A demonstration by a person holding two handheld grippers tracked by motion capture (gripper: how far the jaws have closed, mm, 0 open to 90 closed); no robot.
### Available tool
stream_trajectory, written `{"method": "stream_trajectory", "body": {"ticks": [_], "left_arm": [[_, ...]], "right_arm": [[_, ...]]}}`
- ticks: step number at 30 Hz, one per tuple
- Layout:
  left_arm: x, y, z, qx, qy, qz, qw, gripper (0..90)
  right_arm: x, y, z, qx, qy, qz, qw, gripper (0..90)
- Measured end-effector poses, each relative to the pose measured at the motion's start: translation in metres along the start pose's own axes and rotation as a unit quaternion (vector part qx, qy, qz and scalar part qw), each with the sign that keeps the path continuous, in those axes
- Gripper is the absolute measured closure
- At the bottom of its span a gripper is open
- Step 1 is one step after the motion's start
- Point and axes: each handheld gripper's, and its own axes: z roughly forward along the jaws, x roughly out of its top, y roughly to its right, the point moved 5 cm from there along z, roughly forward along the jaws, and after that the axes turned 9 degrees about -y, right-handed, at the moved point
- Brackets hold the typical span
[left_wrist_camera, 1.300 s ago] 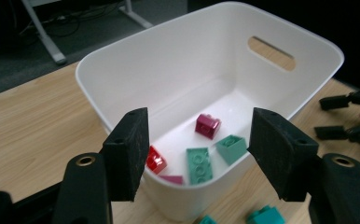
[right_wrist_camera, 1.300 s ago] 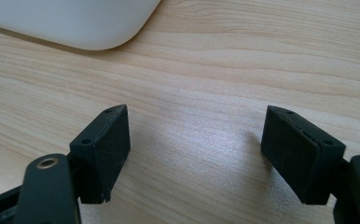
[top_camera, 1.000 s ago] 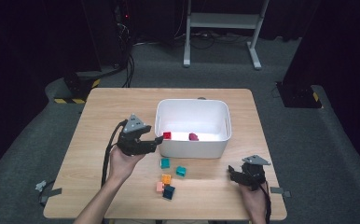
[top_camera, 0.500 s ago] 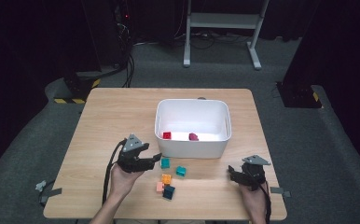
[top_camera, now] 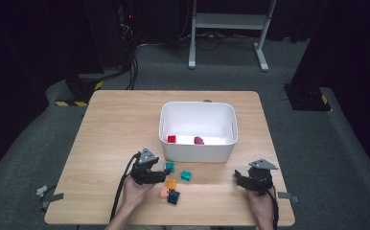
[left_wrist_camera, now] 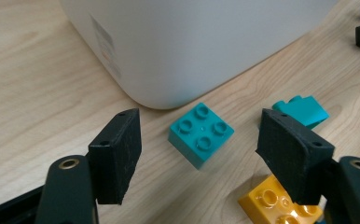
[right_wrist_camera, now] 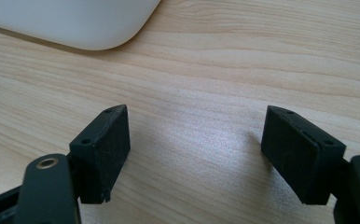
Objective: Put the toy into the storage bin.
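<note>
My left gripper is low over the table in front of the white bin. Its jaws have just been opening and stand open on either side of a teal four-stud brick, without touching it. That teal brick lies on the wood close to the bin's wall. In the left gripper view, the left gripper has a second teal piece and an orange brick to its right. My right gripper rests at the table's near right, open. In its own view the right gripper has bare wood between its pads.
A red brick and a magenta one lie inside the bin. Loose on the table are a teal piece, an orange brick, a pink one and a dark blue one. The bin's corner is ahead of the right gripper.
The left gripper has come down from beside the bin's near wall to the loose bricks, closer to the person. The right gripper has kept still.
</note>
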Motion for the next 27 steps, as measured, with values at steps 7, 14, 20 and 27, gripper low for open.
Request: {"method": "stream_trajectory", "body": {"ticks": [7,14,20,27], "left_arm": [[0.0,-0.001,0.012,0.006,-0.007,-0.012,0.9999,29.8],[0.001,-0.003,0.022,0.017,-0.015,-0.015,0.9996,26.4],[0.002,-0.003,0.025,0.014,-0.011,-0.03,0.9994,29.8],[0.005,-0.001,0.03,0.015,-0.012,-0.027,0.9995,30.8]], "right_arm": [[0.0,0.0,0.0,0.0,0.0,-0.001,1.0,23.5],[0.0,0.0,0.0,-0.001,0.0,-0.001,1.0,23.5],[0.0,0.0,0.0,0.0,0.0,-0.001,1.0,23.5],[0.0,0.0,0.0,0.0,0.0,0.0,1.0,23.5]]}}
